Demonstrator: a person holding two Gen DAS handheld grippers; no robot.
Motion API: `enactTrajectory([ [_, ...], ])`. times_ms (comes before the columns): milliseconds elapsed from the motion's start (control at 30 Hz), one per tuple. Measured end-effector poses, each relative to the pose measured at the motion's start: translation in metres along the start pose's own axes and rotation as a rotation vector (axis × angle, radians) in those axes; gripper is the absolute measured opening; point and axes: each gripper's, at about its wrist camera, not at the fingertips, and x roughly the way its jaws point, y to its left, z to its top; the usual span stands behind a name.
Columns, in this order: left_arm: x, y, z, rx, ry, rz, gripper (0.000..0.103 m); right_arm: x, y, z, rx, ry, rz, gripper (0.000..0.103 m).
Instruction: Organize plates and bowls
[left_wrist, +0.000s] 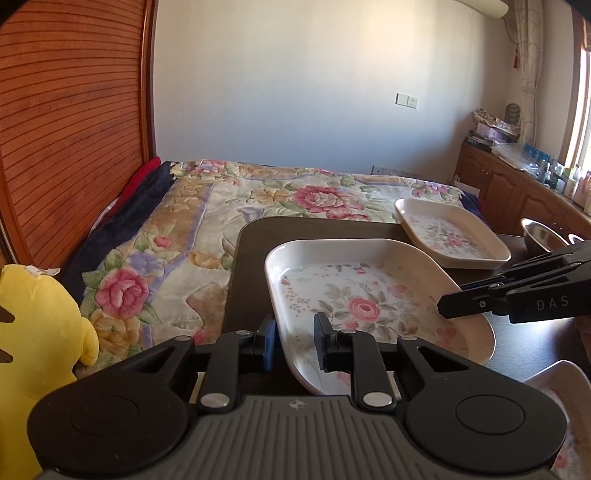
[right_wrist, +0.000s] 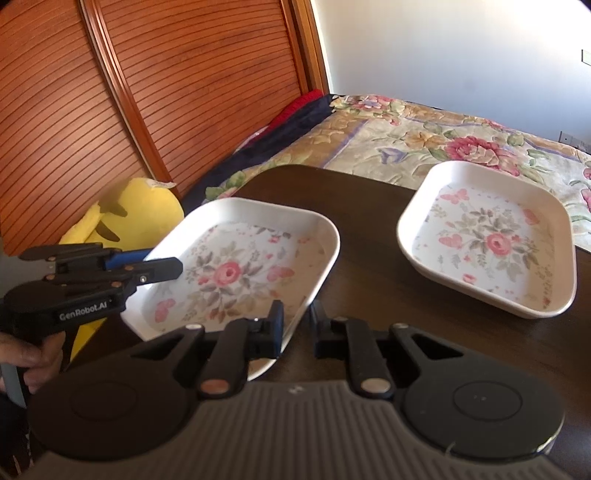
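Observation:
A white square plate with a rose print (left_wrist: 369, 295) (right_wrist: 236, 266) is held between both grippers over the dark table (left_wrist: 251, 280) (right_wrist: 369, 258). My left gripper (left_wrist: 293, 339) (right_wrist: 162, 264) straddles its left rim, one finger inside, one outside. My right gripper (right_wrist: 297, 328) (left_wrist: 448, 301) straddles the opposite rim. Both look shut on the rim. A second matching plate (left_wrist: 452, 232) (right_wrist: 487, 236) lies flat farther back on the table. A steel bowl (left_wrist: 541, 232) stands at the right edge.
A bed with a floral blanket (left_wrist: 258, 192) (right_wrist: 424, 136) lies behind the table. A yellow plush toy (left_wrist: 33, 350) (right_wrist: 133, 218) sits at the left by a wooden headboard (left_wrist: 74, 129). Another white dish's edge (left_wrist: 557, 380) shows at the lower right.

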Motion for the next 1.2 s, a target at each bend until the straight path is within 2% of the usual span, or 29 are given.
enactTrajectory([
  [600, -0.051, -0.077, 0.003, 0.074, -0.050, -0.050, 0.023, -0.078, -0.021, -0.022, -0.007, -0.086, -0.052, 0.016],
  [1200, -0.080, -0.127, -0.025, 0.127, -0.031, -0.073, 0.023, -0.131, -0.037, -0.073, 0.021, -0.132, -0.077, 0.017],
])
